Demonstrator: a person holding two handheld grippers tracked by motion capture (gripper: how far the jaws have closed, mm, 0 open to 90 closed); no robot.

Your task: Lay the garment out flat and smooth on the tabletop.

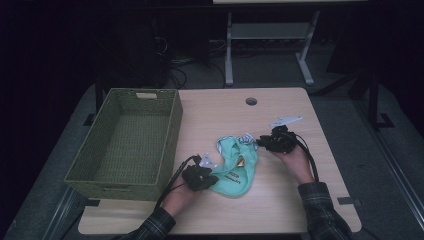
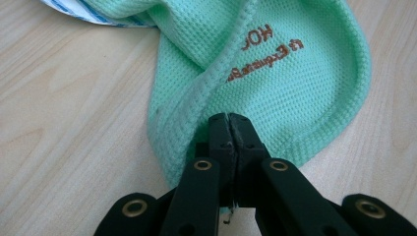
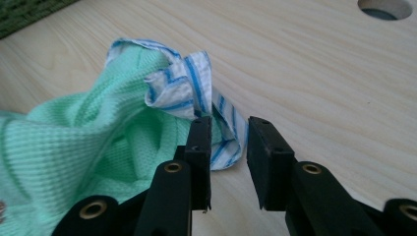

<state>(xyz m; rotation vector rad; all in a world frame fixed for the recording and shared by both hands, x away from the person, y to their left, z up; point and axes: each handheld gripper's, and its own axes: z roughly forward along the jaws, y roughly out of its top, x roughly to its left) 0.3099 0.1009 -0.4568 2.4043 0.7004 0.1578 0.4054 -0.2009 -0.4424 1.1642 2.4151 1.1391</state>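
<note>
The left claw (image 2: 229, 118) is clamped on the green cloth's (image 1: 234, 170) hem, mid-table beside the basket (image 1: 125, 145). The right claw (image 3: 228, 129) stands part open at the striped edge (image 3: 189, 88), gripping nothing; closing here, it may miss. The left gripper view alone shows brown lettering (image 2: 265, 51).

Right tool (image 3: 228, 142) straddles the green cloth's (image 3: 74, 142) striped edge (image 3: 223, 132), unpinched.

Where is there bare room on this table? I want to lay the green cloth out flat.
The widest bare patch of the table lies behind the green cloth, between the basket and the far right corner. A narrower strip runs along the near edge. The middle is crowded: the cloth and both hands sit there.
</note>
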